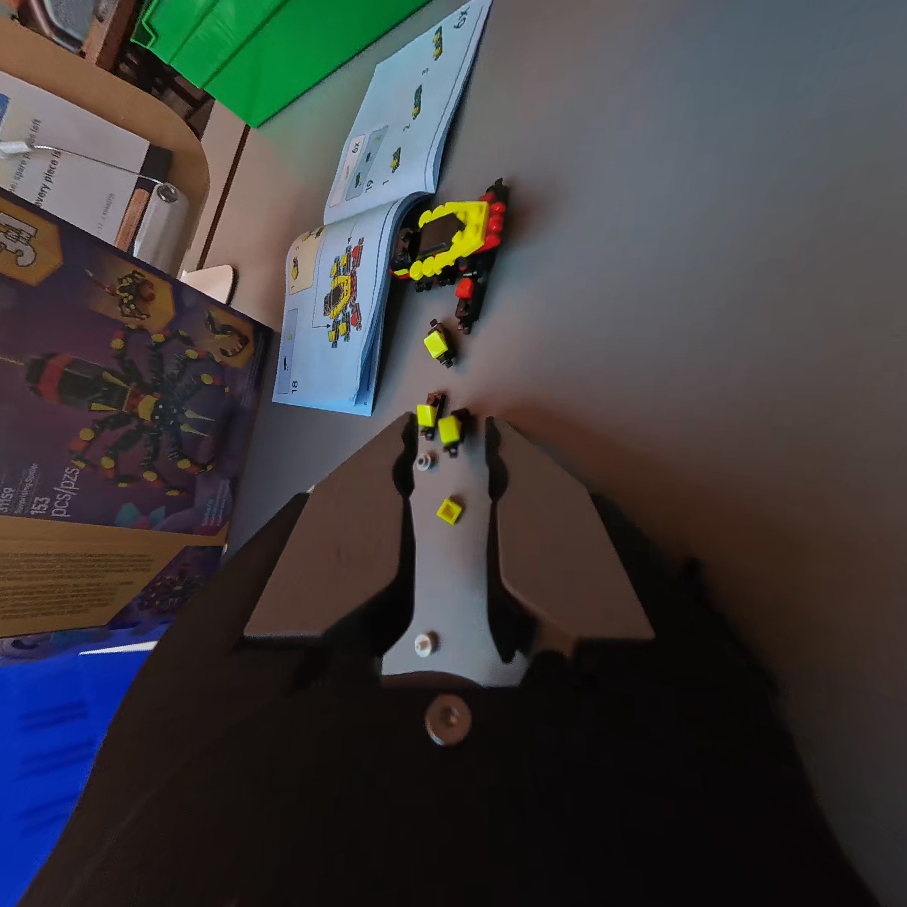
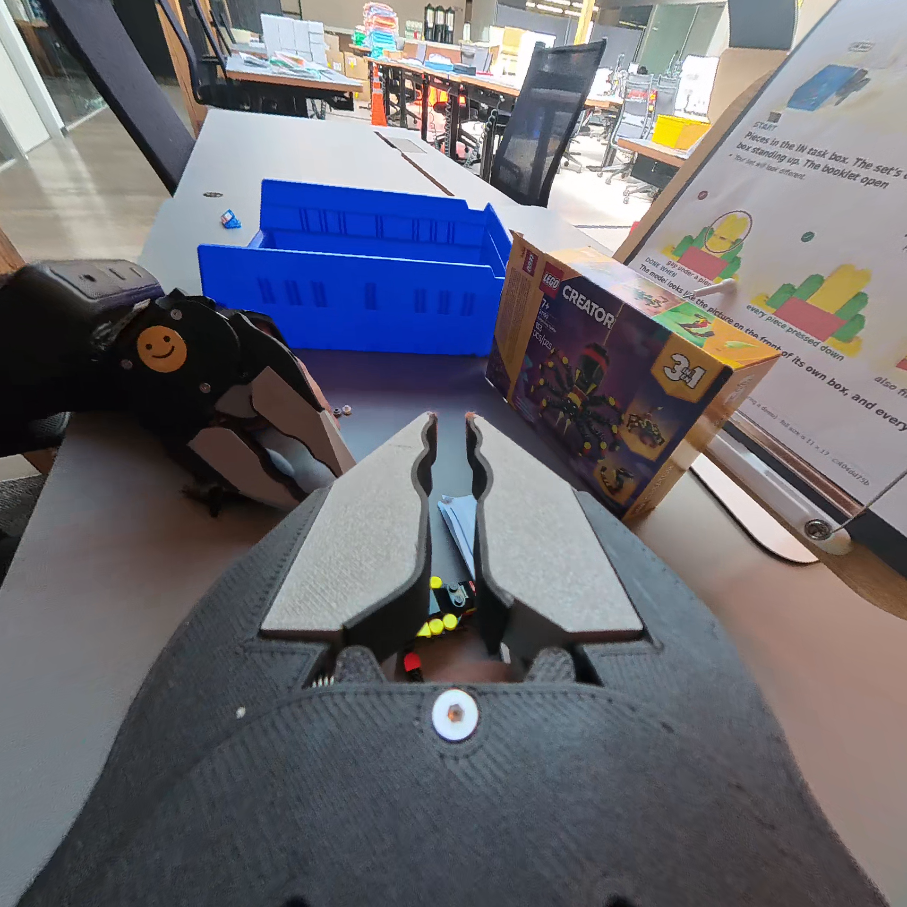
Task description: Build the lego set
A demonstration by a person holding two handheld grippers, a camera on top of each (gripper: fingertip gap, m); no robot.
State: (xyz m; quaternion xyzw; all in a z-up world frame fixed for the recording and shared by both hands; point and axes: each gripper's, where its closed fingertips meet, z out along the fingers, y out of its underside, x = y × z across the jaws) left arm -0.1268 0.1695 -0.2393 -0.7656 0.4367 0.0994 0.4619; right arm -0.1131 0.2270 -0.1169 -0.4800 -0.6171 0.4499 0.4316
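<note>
Assembly looks partway: a yellow, red and black brick body lies on the grey table beside the open blue instruction booklet, small yellow-capped leg pieces still loose. Left tool and right tool both hang released, holding nothing.

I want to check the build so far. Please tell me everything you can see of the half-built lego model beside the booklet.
The lego model lies on the grey table, its near end against the open instruction booklet. It looks like plastic: a yellow ring of rounded studs around a dark centre, red round pieces along the far side, black parts beneath. Neither gripper holds it. The right wrist view shows only a part.
</note>
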